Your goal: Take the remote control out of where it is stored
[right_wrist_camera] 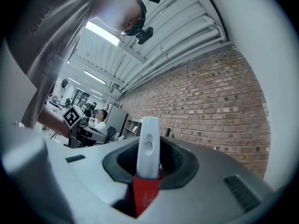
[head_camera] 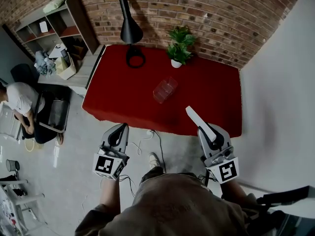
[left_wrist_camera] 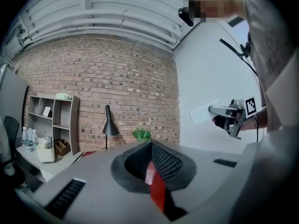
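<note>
- A seated person (head_camera: 19, 100) is seen at the far left of the head view, well away from the table.
- A shelf unit (head_camera: 74, 18) stands past the table's back-left corner. A pale bundle (head_camera: 54, 5) lies on its top and a white card (head_camera: 43, 26) is propped in an upper compartment.
- The left gripper (head_camera: 122, 128) is held short of the front edge of the red table (head_camera: 113, 97), near the front-left corner. Its jaws are pressed together with nothing between them.
- A black lamp (head_camera: 130, 31) and a potted plant (head_camera: 179, 45) stand along the table's back edge.
- A clear box (head_camera: 165, 90) sits near the middle of the table. Only the red top is seen through its walls.
- The remote control (head_camera: 194, 116), white and slim, is out of the box, pinched by the right gripper (head_camera: 205, 132). Its free end reaches over the front edge, toward the front-right corner.
- Only the left gripper view shows water bottles (left_wrist_camera: 29, 138) and a cream bin (left_wrist_camera: 45, 153) on the counter beside the shelf, and the remote in side view.
- Only the right gripper view shows a small round mark (right_wrist_camera: 148, 144) on the remote and a lit office behind the left gripper.
</note>
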{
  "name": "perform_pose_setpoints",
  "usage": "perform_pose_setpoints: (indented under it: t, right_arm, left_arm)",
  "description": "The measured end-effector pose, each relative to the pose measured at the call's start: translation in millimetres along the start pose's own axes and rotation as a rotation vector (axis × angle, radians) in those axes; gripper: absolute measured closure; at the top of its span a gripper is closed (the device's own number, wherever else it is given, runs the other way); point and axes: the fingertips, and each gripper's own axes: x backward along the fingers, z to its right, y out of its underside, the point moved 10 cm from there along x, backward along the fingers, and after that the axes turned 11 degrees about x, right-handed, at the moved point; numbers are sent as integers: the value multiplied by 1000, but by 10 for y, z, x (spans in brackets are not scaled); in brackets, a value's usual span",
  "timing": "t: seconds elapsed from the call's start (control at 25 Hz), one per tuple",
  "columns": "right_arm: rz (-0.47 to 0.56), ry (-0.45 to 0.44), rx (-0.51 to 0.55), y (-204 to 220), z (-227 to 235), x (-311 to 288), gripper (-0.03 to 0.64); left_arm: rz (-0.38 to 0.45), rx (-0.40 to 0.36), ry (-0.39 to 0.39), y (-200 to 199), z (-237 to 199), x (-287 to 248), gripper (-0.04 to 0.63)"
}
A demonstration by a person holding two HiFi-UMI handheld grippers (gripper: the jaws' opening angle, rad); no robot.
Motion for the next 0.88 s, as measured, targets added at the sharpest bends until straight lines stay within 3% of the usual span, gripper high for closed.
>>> perform_pose_setpoints:
  t: [0.88]
  right_arm:
    - [85, -31, -54, -97, 141, 1788, 534]
  left_arm:
    - [6, -38, -106, 340, 1843, 901, 591]
